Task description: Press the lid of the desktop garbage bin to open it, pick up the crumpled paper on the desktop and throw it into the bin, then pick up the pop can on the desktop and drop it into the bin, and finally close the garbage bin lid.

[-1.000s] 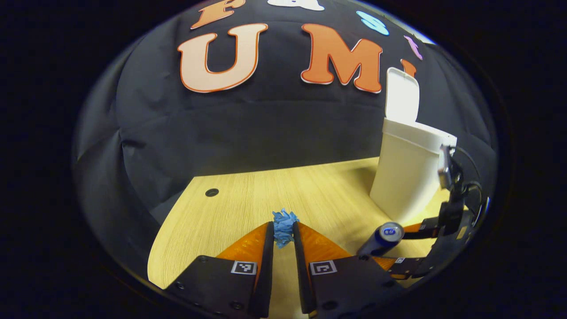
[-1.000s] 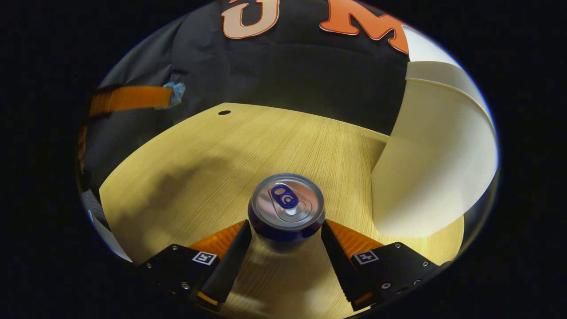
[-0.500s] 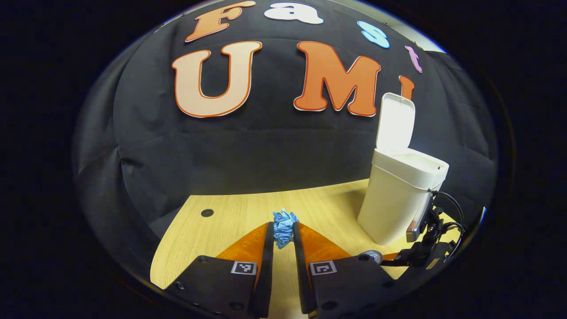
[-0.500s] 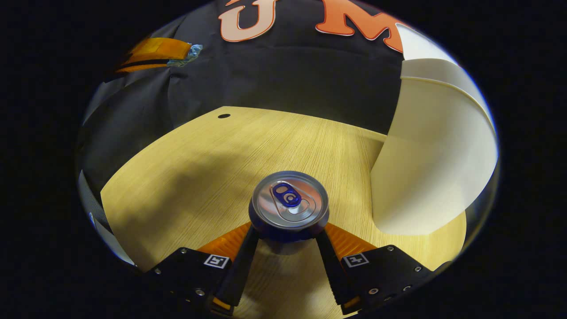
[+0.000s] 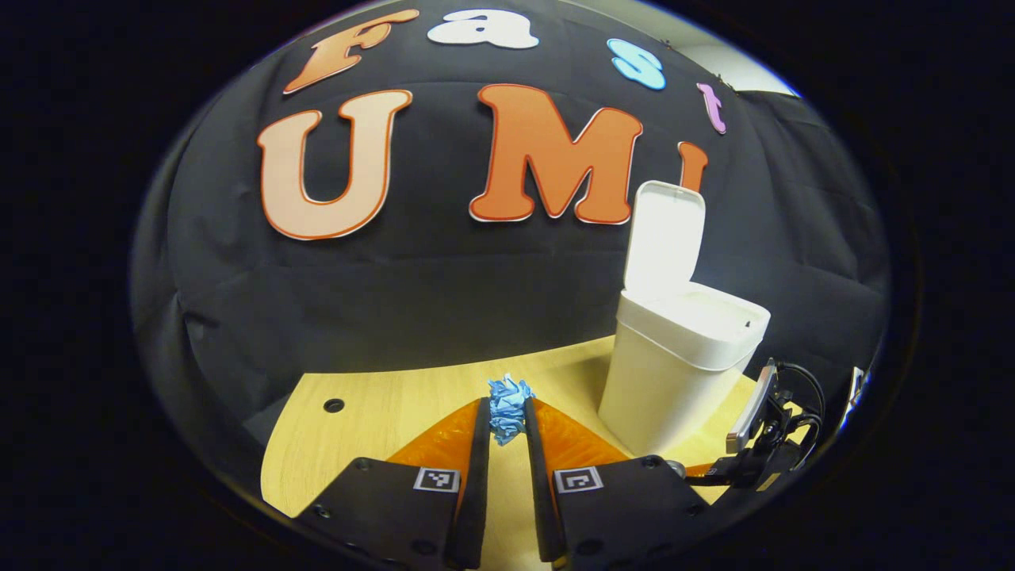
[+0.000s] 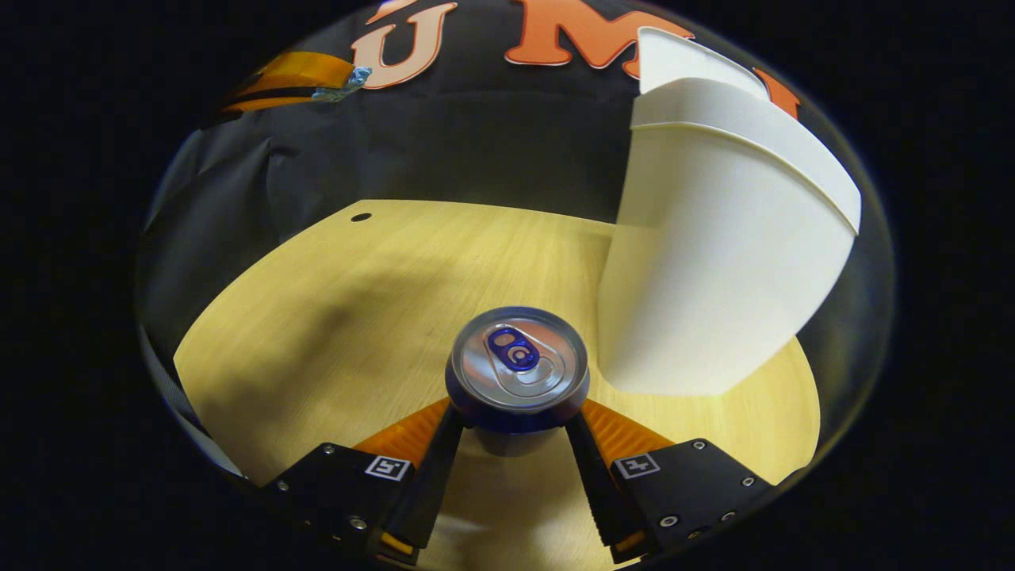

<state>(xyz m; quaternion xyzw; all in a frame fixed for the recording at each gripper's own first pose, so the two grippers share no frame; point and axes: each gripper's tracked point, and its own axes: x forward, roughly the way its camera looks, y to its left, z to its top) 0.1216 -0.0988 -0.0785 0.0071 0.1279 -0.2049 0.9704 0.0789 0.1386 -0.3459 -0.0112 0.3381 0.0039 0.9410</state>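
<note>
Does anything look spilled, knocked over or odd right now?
Nothing stands out. The bin stands upright, lid open; the left gripper pinches the crumpled paper, the right gripper clamps the upright pop can.

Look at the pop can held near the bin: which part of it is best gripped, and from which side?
Grip the pop can on its round side wall just under the top rim, coming along its axis from the base end. The right gripper does this now: its jaws press opposite sides, and the curved wall centres between them.
</note>
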